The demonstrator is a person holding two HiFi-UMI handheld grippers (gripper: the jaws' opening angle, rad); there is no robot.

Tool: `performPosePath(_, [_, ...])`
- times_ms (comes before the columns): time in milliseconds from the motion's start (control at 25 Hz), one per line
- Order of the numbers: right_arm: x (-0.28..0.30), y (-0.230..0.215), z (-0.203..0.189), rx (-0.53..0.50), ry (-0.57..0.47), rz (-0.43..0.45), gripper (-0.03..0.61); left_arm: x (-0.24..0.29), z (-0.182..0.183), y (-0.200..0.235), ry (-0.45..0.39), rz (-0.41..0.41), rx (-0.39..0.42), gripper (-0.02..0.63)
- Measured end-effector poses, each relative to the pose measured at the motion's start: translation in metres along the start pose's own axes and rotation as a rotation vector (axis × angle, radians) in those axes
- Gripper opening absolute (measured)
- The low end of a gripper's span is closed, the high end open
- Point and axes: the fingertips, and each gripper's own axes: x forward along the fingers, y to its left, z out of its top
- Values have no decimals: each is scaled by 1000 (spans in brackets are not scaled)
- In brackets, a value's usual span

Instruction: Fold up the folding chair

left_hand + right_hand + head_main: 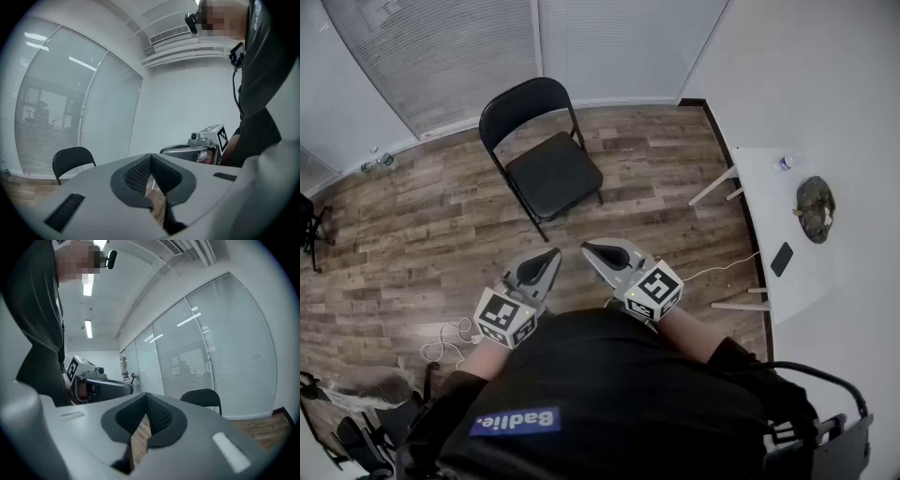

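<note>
A black folding chair (pixel 542 155) stands unfolded on the wood floor ahead of me, its back towards the blinds. Its backrest also shows in the left gripper view (pixel 72 159) and the right gripper view (pixel 202 398). My left gripper (pixel 551 255) and right gripper (pixel 587 247) are held close to my body, tips nearly side by side, well short of the chair. Both are shut with nothing between the jaws. The shut tip of the left gripper (pixel 150 157) fills its own view, and that of the right gripper (pixel 147 397) does likewise.
A white table (pixel 769 244) stands at the right with a phone (pixel 781 259), a bottle (pixel 786 162) and a dark bundle (pixel 815 208). A white cable (pixel 445 342) lies on the floor at the left. More black chair parts (pixel 356 431) sit bottom left.
</note>
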Motion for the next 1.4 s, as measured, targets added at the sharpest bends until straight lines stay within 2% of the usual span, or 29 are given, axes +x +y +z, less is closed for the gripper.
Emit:
performPosePath(600, [3, -1, -2, 34, -13, -17, 2, -4, 0, 0, -1, -4, -1, 5])
performPosePath(1400, [40, 0, 0, 49, -9, -38, 2, -16, 11, 33, 6, -5, 19, 5])
